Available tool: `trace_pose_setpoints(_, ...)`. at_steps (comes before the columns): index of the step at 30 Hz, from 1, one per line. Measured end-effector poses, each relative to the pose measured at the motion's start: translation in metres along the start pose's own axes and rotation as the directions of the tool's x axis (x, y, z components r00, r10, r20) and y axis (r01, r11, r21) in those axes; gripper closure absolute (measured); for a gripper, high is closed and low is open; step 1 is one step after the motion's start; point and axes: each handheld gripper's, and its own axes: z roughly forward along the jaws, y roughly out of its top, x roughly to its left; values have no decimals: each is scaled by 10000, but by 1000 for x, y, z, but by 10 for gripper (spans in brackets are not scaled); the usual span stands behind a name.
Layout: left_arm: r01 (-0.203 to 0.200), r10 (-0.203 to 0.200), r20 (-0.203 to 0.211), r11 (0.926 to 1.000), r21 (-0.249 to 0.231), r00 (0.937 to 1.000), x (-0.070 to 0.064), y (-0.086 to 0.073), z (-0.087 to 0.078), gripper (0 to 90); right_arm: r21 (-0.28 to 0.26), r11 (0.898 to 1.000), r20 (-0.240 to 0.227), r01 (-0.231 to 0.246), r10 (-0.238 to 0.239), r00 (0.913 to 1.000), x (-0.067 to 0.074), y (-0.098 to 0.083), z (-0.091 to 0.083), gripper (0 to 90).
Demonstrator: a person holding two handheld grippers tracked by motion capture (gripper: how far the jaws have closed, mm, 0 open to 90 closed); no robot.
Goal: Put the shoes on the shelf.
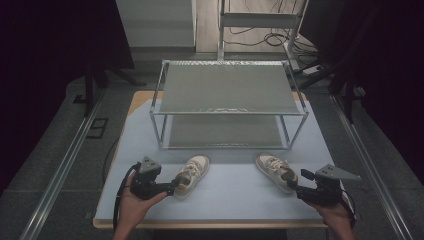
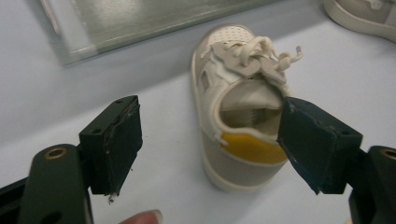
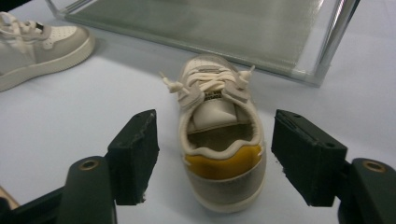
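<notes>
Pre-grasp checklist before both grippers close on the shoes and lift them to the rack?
1. Left gripper open: ok, fingers spread apart.
2. Left shoe lined up: not ok, in the left gripper view the heel sits off toward one finger, which overlaps its rim.
3. Right gripper open: ok, jaws stand wide.
4. Right shoe lined up: ok, heel centred between the fingers, neither pressing on it.
5. Both shoes upright on the table: ok, soles down, toes toward the rack.
6. Rack shelves free: ok for the top shelf; the lower one is partly hidden, cannot tell.
</notes>
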Motion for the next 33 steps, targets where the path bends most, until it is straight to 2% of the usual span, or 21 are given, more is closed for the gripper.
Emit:
trace_pose_setpoints(7,-142,131,235,9987,489,9996,-6,10,15,217,644,9978,-24,165,-163,9999,-3,11,12,247)
trace_pose_setpoints(12,-262,227,356,9947,993,9991,-7,18,28,213,1038,9941,-15,311,-311,9995,-4,25,24,223)
trace_pose_setpoints(16,-307,262,382,9922,1211,9989,-9,20,34,208,1258,9915,11,338,-342,9994,-6,29,31,213)
trace_pose_setpoints(18,-360,319,329,9904,1335,9989,-10,23,36,201,1555,9868,25,463,-473,9989,-7,31,37,203)
trace_pose_setpoints(22,-375,327,389,9909,1295,9987,-12,25,33,195,1836,9818,9,479,-489,9988,-8,33,43,195)
trace_pose_setpoints(23,-432,363,537,9901,1334,9979,-15,26,33,189,2051,9770,68,590,-617,9981,-8,33,46,190)
trace_pose_setpoints(25,-534,449,600,9873,1495,9972,-18,26,35,180,2180,9739,89,632,-668,9977,-8,34,49,188)
trace_pose_setpoints(27,-569,481,593,9861,1560,9971,-19,27,36,172,2241,9726,88,617,-654,9978,-8,34,50,187)
trace_pose_setpoints(28,-608,516,567,9827,1751,9971,-21,28,41,167,2345,9702,80,618,-656,9978,-8,34,53,186)
trace_pose_setpoints(30,-608,518,530,9810,1843,9973,-21,28,44,160,2414,9683,77,635,-674,9977,-8,34,54,185)
trace_pose_setpoints(31,-643,575,391,9772,2026,9976,-22,29,48,156,2571,9640,87,682,-729,9973,-7,33,58,184)
trace_pose_setpoints(33,-669,602,378,9754,2100,9975,-22,29,50,152,2610,9630,88,672,-720,9974,-6,32,59,184)
